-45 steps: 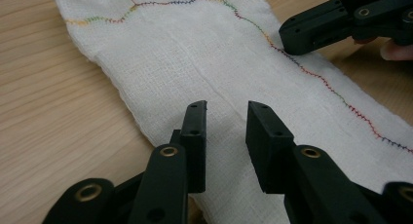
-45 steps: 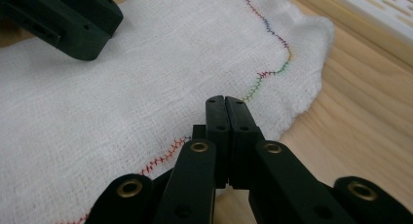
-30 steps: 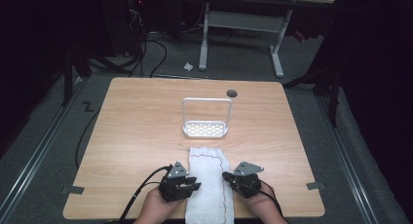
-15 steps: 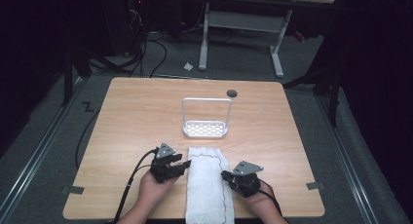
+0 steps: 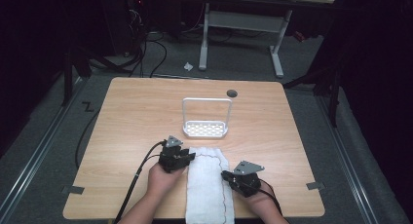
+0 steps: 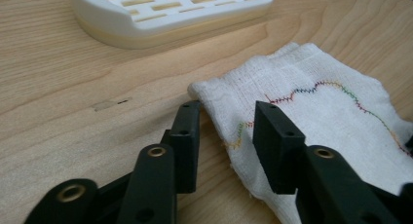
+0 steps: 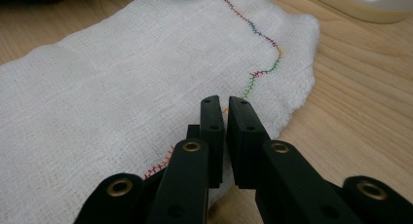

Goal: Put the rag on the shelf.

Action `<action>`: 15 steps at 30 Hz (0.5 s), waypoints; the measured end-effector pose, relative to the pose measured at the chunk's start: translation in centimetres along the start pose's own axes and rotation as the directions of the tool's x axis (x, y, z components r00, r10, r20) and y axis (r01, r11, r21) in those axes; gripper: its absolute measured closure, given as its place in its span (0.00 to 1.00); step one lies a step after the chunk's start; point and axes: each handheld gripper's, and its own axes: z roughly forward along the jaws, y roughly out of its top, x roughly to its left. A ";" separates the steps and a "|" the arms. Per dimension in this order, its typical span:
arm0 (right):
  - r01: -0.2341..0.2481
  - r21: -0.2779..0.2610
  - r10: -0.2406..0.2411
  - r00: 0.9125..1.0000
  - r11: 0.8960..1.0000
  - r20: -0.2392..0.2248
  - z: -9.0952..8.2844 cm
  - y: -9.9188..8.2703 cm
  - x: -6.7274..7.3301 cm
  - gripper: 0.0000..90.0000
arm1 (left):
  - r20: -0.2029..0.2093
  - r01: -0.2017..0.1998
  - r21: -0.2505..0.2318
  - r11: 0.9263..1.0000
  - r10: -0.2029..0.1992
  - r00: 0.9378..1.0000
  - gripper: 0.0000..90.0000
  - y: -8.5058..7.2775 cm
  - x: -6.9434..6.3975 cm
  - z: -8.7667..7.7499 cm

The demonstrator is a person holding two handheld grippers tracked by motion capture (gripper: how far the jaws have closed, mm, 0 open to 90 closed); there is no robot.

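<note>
1. While my right gripper (image 7: 225, 109) sits with its jaws nearly together on the stitched edge of the white cloth (image 5: 208, 185), I judge that it pinches that hem; if the pinch is shallow, any pull could slide the thin weave out.
2. My left gripper (image 6: 225, 124) has just been closing, and its jaws now stand part-way apart astride the cloth's far corner, one jaw on bare wood and one over the fabric. I cannot tell that the pads press yet. If they close too far out, they could catch only loose threads or nothing.
3. Lying flat on the near part of the table (image 5: 131, 117) between my two hands, the cloth reaches past the near edge, so its hanging weight could drag it toward me once lifted.
4. Uneven lifting worries me: one side pinched and the other not would twist the cloth and spoil any fold.
5. Just beyond the corner stands the white slotted rack (image 5: 206, 128); a forward sweep with my left gripper could knock it or snag the fabric on its frame.
</note>
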 end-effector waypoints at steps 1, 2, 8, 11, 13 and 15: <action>0.001 0.007 -0.001 1.000 1.000 0.002 0.0 0.1 0.0 0.95 | 0.016 0.008 0.002 1.000 -0.008 1.000 0.79 0.0 0.0 0.1; -0.005 0.006 0.005 1.000 1.000 -0.001 0.0 0.1 0.1 0.94 | 0.028 0.014 0.007 1.000 -0.014 1.000 0.82 0.0 0.1 0.1; -0.079 -0.056 0.079 0.997 0.995 0.011 0.0 1.8 -1.2 0.84 | 0.055 0.018 0.019 1.000 -0.019 0.998 0.92 0.0 0.2 0.1; -0.157 -0.033 0.159 0.986 0.987 0.042 1.5 3.0 -2.5 0.74 | 0.048 0.010 0.016 1.000 -0.011 0.999 0.92 0.0 0.1 0.1; -0.180 -0.003 0.179 0.981 0.984 0.076 2.8 3.3 -3.0 0.68 | 0.046 0.008 0.016 1.000 -0.008 0.999 0.92 0.0 0.0 0.1; -0.211 0.022 0.209 0.975 0.977 0.075 3.8 3.5 -3.3 0.66 | 0.038 0.000 0.015 1.000 -0.001 0.999 0.92 -0.1 -0.1 0.1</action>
